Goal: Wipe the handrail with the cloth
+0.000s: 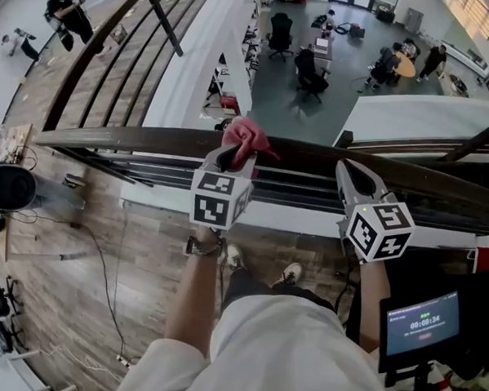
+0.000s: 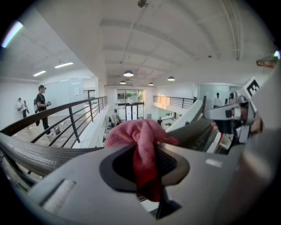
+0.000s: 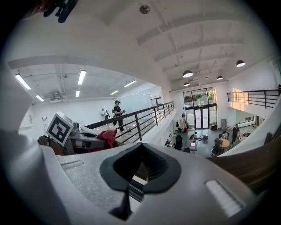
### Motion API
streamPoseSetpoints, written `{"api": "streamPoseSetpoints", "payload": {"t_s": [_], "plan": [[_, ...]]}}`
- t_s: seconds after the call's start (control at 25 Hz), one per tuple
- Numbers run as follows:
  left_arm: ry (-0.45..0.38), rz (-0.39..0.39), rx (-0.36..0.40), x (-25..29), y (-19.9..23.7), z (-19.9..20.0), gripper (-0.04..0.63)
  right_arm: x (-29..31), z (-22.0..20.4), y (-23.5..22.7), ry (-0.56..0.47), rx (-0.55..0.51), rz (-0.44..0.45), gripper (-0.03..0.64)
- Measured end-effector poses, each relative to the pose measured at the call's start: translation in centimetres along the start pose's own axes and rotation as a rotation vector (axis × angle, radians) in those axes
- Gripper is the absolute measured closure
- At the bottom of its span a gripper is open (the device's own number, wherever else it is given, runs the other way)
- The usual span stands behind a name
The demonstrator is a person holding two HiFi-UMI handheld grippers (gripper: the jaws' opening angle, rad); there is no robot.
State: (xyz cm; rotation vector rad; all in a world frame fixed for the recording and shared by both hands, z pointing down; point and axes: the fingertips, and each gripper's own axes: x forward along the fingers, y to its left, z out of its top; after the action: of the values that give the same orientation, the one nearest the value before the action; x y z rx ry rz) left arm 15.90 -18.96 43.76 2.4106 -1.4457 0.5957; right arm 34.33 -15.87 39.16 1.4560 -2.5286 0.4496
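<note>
A dark wooden handrail point(image 1: 119, 140) runs across the head view from left to right, above black bars. A pink cloth point(image 1: 245, 136) lies bunched on top of it, and my left gripper point(image 1: 230, 156) is shut on that cloth. In the left gripper view the cloth point(image 2: 136, 134) hangs pinched between the jaws, over the rail point(image 2: 35, 154). My right gripper point(image 1: 347, 169) points at the rail about a hand's width to the right, shut with nothing in it. The right gripper view shows the shut, empty jaws of the right gripper point(image 3: 140, 148), with the cloth point(image 3: 107, 135) off to the left.
Beyond the rail is a drop to a lower floor with office chairs point(image 1: 309, 71) and people. A second railing point(image 1: 98, 51) curves away at the upper left, with a person point(image 2: 41, 105) standing on that walkway. A small screen point(image 1: 423, 324) is at the lower right, and black equipment point(image 1: 7, 188) at the left.
</note>
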Motion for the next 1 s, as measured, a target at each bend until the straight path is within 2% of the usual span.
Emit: {"api": "streamPoseSetpoints", "payload": {"t_s": [0.36,0.56,1.0], "plan": [[-0.019,-0.062,0.004,0.8,-1.2,0.4,0.5,1.1,0.3,-0.3,0.01,-0.01,-0.046,0.614],[-0.001,-0.117,0.03,0.4,-0.6,-0.4,0.5,2.4,0.1,1.8,0.005,-0.015,-0.077,0.614],[-0.008,-0.091,0.015,-1.5,3.7,0.6,0.5,4.8,2.1,5.0,0.011,-0.023,-0.053,0.614]]}}
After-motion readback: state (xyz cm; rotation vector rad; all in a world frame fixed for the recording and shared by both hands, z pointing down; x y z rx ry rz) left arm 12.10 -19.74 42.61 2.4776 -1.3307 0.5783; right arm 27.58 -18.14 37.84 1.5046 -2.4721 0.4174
